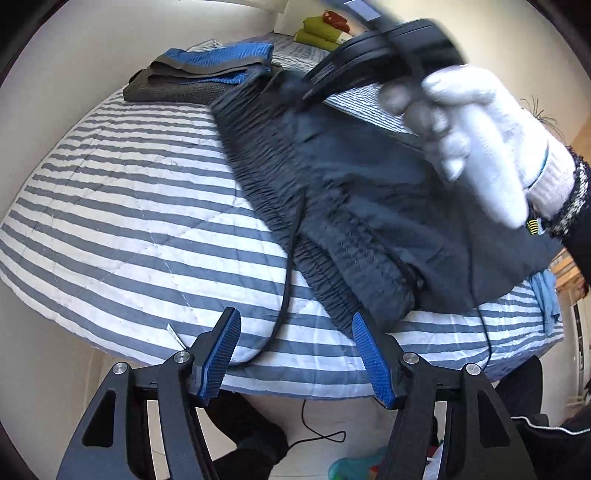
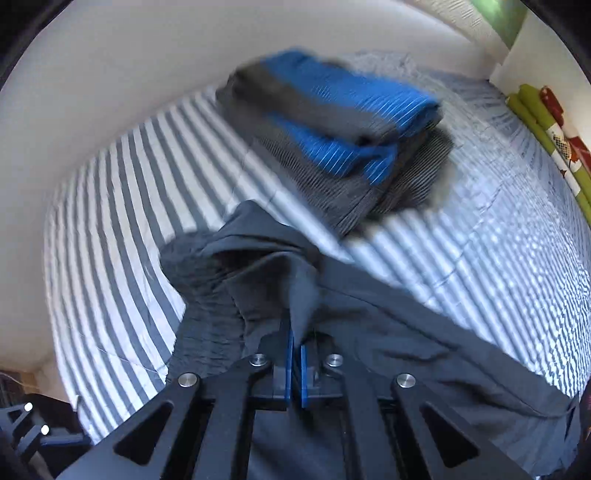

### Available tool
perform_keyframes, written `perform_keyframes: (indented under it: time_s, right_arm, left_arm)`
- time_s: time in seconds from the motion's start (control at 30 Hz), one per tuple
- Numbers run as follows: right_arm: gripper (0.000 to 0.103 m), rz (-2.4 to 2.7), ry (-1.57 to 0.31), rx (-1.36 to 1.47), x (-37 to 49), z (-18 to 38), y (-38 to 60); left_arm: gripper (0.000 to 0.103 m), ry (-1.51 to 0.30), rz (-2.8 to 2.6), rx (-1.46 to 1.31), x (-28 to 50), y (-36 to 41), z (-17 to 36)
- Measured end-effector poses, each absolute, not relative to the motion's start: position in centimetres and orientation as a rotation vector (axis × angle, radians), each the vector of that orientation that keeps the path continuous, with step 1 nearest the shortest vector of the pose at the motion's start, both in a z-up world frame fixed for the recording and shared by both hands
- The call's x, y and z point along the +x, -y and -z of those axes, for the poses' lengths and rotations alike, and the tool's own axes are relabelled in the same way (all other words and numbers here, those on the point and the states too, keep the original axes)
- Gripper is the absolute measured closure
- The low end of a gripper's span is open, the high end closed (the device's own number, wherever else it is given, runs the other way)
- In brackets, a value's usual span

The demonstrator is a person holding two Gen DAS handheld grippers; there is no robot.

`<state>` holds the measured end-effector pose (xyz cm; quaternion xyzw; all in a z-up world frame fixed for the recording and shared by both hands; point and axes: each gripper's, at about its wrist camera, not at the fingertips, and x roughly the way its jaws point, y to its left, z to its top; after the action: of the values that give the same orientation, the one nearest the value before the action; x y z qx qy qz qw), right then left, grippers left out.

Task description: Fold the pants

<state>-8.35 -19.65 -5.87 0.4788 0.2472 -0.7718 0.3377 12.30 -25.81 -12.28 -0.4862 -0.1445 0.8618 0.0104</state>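
Observation:
Dark grey pants (image 1: pixel 369 192) lie across the right half of a striped quilt (image 1: pixel 129 221), their gathered waistband (image 1: pixel 258 173) towards the left and a black drawstring (image 1: pixel 286 280) trailing to the bed's near edge. My left gripper (image 1: pixel 295 317) hovers open over that near edge, its right pad just beside the waistband's near corner, with nothing between the pads. A white-gloved hand (image 1: pixel 487 147) holds my right gripper (image 1: pixel 295 92) at the pants' far end. In the right wrist view the right gripper (image 2: pixel 297 343) is shut on a raised fold of the pants (image 2: pixel 369 332).
A folded stack of blue and grey clothes (image 1: pixel 207 70) (image 2: pixel 332 140) sits at the far side of the bed, close behind the pants. Green cushions (image 1: pixel 321 31) lie by the wall. Below the bed edge are a person's dark legs and a cable (image 1: pixel 314 432) on the floor.

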Motion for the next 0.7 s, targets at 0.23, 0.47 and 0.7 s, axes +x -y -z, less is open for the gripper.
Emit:
perform_keyframes:
  time_s: [0.23,0.47,0.7]
  right_arm:
    - [0.101,2.134,-0.394,1.335,-15.3,3.2,12.0]
    - [0.101,2.150,-0.339,1.423,-17.6,4.8,10.6]
    - [0.101,2.137,-0.219,1.434,-18.5,4.1,9.1]
  left_arm:
    - [0.036,0.416,-2.629,-1.509,9.4,24.2,13.0]
    - [0.034,0.469,-2.589,-1.543,4.7,23.2,15.2]
    - [0.091,0.633,-2.552,-1.451,1.1,23.1,15.6]
